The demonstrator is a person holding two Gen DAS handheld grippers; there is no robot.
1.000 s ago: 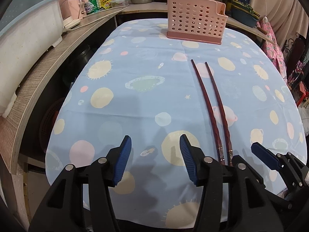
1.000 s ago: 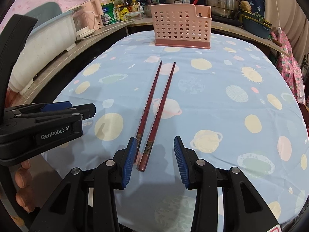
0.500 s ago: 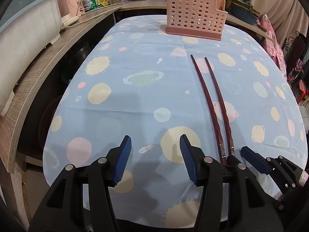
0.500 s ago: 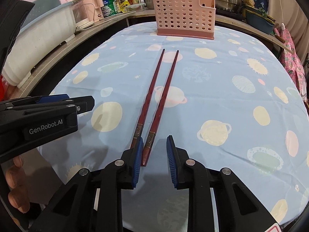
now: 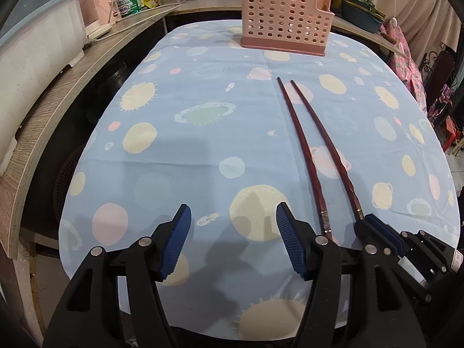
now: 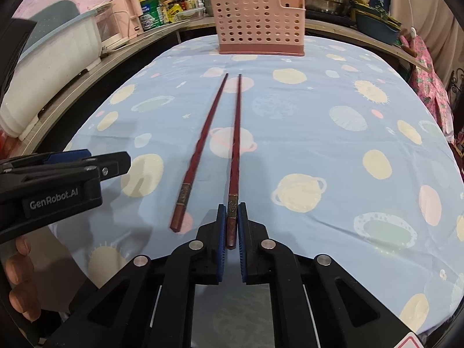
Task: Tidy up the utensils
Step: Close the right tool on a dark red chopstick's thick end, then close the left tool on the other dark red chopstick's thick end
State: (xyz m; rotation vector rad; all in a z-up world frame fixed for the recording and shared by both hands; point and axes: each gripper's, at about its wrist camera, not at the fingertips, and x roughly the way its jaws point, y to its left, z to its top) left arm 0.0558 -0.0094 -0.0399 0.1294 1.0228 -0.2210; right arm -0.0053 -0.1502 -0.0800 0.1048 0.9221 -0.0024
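So the right gripper (image 6: 232, 220) has just been closing and its blue pads are now pinched on the butt end of the right-hand chopstick (image 6: 236, 133), right around the decorated metal band. The left-hand chopstick (image 6: 203, 133) lies loose on the planet-print tablecloth (image 6: 333, 150), just beside the held one on the side away from the pink basket's cut-down corner, both with their thin tips pointing at the pink perforated basket (image 6: 258, 24) that stands at the far end of the cloth, well apart from the tips. The left gripper (image 5: 233, 240) has just been opening a bit wider and has nothing between its pads; it hangs over bare cloth on the near side of the table from the basket, off to the side of the loose stick. What worries me: the grab is at the very end of a long, thin stick, so lifting it will likely make the far tip sag or swing, and it could pivot in the pads. It could also knock the loose stick, which looks a bit blurred already, and roll it toward the near table edge. And steering that wobbly tip into the basket top without catching the rim looks fiddly.
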